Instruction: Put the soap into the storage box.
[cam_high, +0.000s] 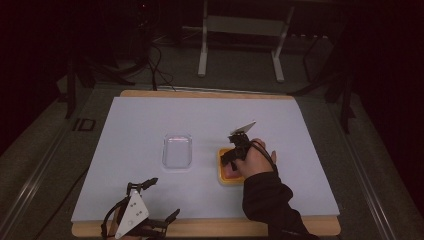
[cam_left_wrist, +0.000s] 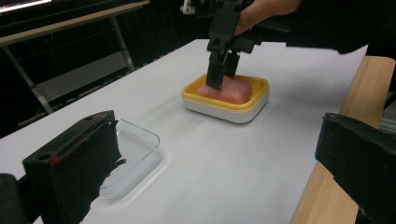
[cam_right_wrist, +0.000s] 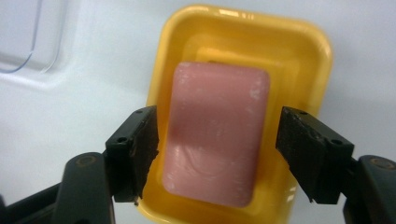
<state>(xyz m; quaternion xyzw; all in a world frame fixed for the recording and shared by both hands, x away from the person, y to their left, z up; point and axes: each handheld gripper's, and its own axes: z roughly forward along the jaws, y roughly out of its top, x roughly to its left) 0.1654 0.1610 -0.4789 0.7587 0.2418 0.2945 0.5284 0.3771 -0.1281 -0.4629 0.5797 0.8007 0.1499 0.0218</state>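
Observation:
A pink bar of soap (cam_right_wrist: 217, 135) lies in a yellow soap dish (cam_right_wrist: 243, 28) on the white mat. My right gripper (cam_right_wrist: 217, 149) is lowered over the dish, open, with one jaw on each long side of the soap and a small gap at both. In the high view the right gripper (cam_high: 231, 161) points down into the dish (cam_high: 221, 170) right of centre. The left gripper view shows the right gripper (cam_left_wrist: 222, 70) above the soap (cam_left_wrist: 229, 91). My left gripper (cam_high: 164, 197) rests near the front left edge, open wide and holding nothing.
A clear, shallow plastic tray (cam_high: 177, 151) sits at the mat's centre, left of the dish, and close to the left gripper (cam_left_wrist: 219, 168) as the tray (cam_left_wrist: 135, 154). The wooden table edge (cam_high: 210, 227) borders the mat. A metal stand (cam_high: 240, 30) is beyond the table.

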